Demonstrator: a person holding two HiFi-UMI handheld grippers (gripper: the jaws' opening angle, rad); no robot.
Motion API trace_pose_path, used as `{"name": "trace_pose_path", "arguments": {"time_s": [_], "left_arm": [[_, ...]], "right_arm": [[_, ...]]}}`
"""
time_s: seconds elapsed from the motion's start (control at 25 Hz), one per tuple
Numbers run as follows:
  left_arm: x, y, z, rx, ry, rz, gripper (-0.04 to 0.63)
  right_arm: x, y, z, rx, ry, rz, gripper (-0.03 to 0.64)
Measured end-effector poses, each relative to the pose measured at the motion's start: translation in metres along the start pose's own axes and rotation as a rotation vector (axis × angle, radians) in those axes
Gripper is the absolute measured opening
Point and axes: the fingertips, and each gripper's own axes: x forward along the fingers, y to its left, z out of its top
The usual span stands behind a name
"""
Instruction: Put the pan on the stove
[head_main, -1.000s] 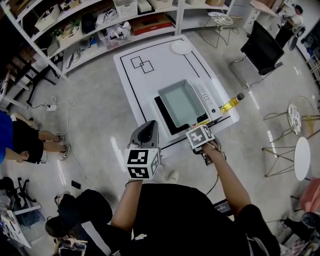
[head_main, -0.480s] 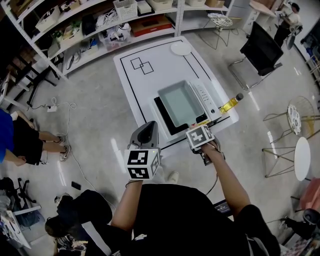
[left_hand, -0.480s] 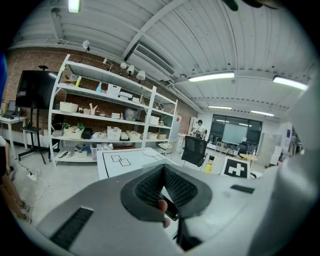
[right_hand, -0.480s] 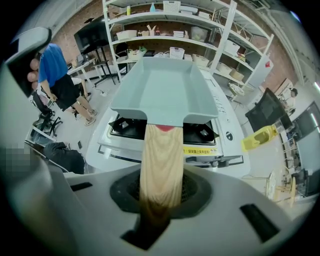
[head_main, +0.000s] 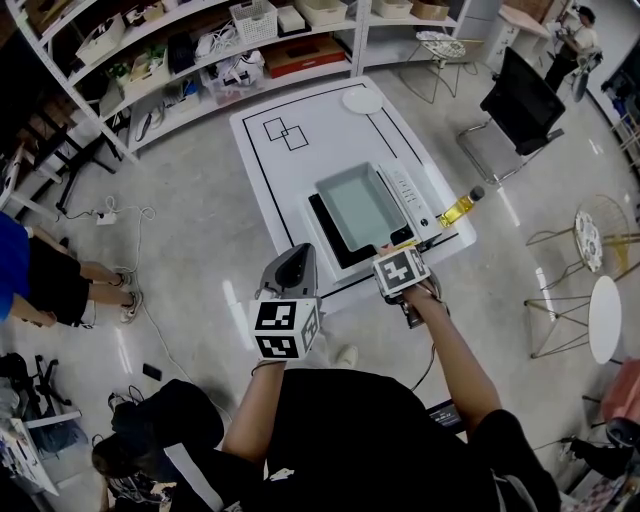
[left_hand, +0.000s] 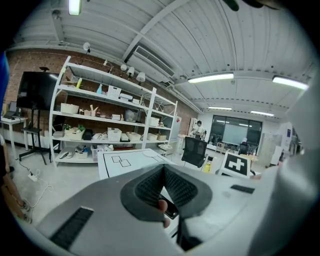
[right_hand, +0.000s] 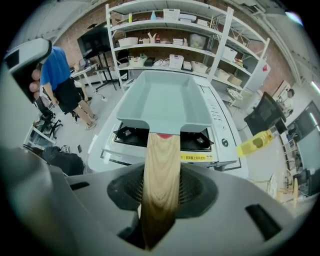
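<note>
A grey rectangular pan (head_main: 360, 205) sits on the black stove (head_main: 322, 222) at the near end of the white table (head_main: 300, 170). In the right gripper view the pan (right_hand: 165, 102) rests on the stove (right_hand: 200, 142). Its wooden handle (right_hand: 161, 165) runs back between the jaws of my right gripper (right_hand: 161, 192). Those jaws have just been opening, and the pads now stand off the handle. In the head view my right gripper (head_main: 392, 252) hangs over the table's near edge. My left gripper (head_main: 290, 268) is held off the table's near left corner, shut and empty (left_hand: 163, 169).
A yellow oil bottle (head_main: 462, 208) stands at the table's right edge beside the stove's white control panel (head_main: 410, 190). A white plate (head_main: 362, 96) lies at the far end. Shelves (head_main: 200, 50) line the back, and a black chair (head_main: 525, 100) stands to the right.
</note>
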Motion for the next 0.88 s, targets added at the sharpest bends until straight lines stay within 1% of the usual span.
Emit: {"name": "trace_pose_path", "arguments": {"time_s": [0.2, 0.36, 0.56, 0.72, 0.88], "left_arm": [[-0.007, -0.003, -0.001, 0.002, -0.006, 0.008, 0.009], [-0.014, -0.006, -0.001, 0.005, -0.013, 0.014, 0.009], [-0.019, -0.012, -0.003, 0.013, -0.019, 0.019, 0.009], [-0.024, -0.02, -0.002, 0.02, -0.027, 0.021, 0.009], [-0.031, -0.028, -0.005, 0.027, -0.031, 0.027, 0.009]], "right_arm": [[-0.005, 0.003, 0.007, -0.003, -0.054, 0.015, 0.133], [-0.014, -0.002, 0.005, 0.016, -0.075, -0.005, 0.16], [-0.029, -0.004, 0.004, 0.045, -0.109, -0.006, 0.161], [-0.048, 0.001, 0.012, 0.062, -0.189, 0.034, 0.161], [-0.072, -0.007, 0.021, 0.048, -0.295, 0.003, 0.161]]}}
